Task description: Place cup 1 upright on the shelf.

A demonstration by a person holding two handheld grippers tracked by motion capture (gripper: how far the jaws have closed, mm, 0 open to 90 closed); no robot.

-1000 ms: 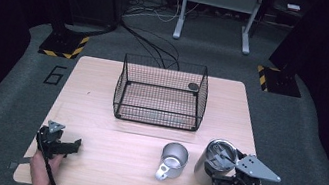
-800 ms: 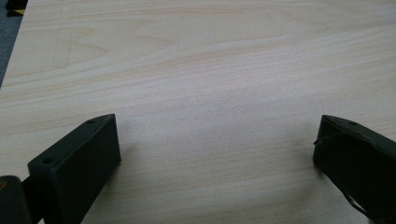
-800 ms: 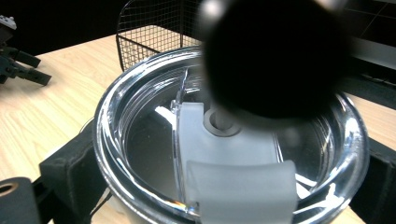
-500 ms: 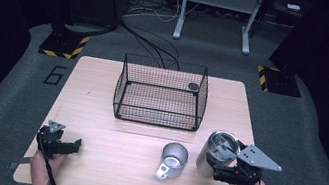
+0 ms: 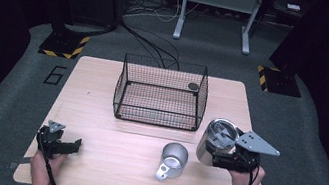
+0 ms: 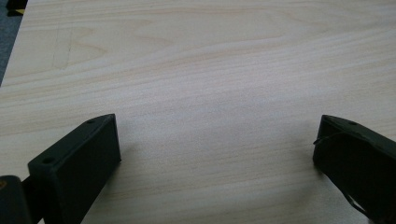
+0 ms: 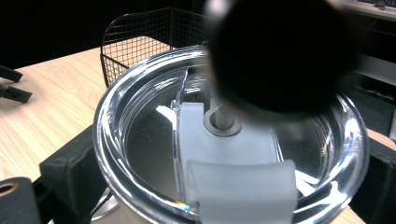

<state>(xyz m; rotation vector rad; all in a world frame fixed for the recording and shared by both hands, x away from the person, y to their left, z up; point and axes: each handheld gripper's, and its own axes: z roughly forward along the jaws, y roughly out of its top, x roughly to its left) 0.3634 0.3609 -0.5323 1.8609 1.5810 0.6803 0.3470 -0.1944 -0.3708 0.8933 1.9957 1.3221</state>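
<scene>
While clamped in rt tool, tumbler sits upright btwn jaws.

The tumbler at the right of the high view is shiny brushed metal with a glossy clear plastic lid (frosted slider), on a smooth matt pale wood table beside a black wire basket.

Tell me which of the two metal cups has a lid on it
The steel tumbler clamped in the right gripper has a clear lid. The handled steel mug standing free to its left on the table is open-topped.
</scene>
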